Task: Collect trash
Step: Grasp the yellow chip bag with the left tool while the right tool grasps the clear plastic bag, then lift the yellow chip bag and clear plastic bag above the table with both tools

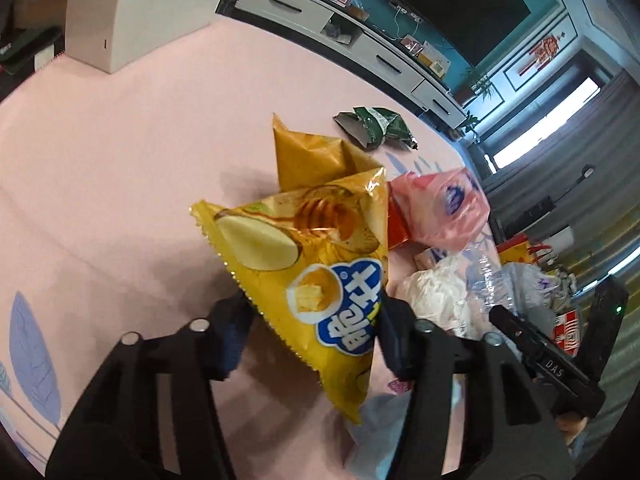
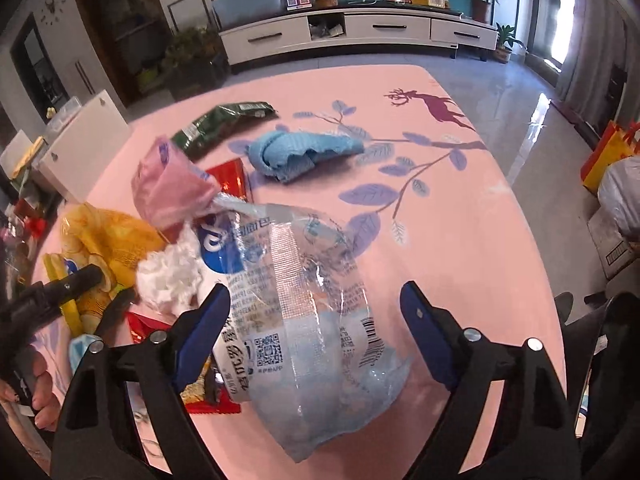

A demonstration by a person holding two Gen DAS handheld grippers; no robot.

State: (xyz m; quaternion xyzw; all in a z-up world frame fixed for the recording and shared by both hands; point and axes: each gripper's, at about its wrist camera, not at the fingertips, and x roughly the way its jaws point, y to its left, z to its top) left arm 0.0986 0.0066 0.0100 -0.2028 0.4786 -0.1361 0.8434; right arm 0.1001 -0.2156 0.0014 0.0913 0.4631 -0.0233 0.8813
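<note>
The left tool [image 1: 316,328] is clamped on the light, crinkly chip bag [image 1: 304,256]; the right tool [image 2: 316,332], jaws apart, straddles the slippery clear wrapper [image 2: 304,300], best pinched at six o'clock.

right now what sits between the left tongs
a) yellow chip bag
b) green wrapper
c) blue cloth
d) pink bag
a: in the left wrist view the yellow chip bag stands between the two fingers of the left tongs, which close against its edges.
</note>
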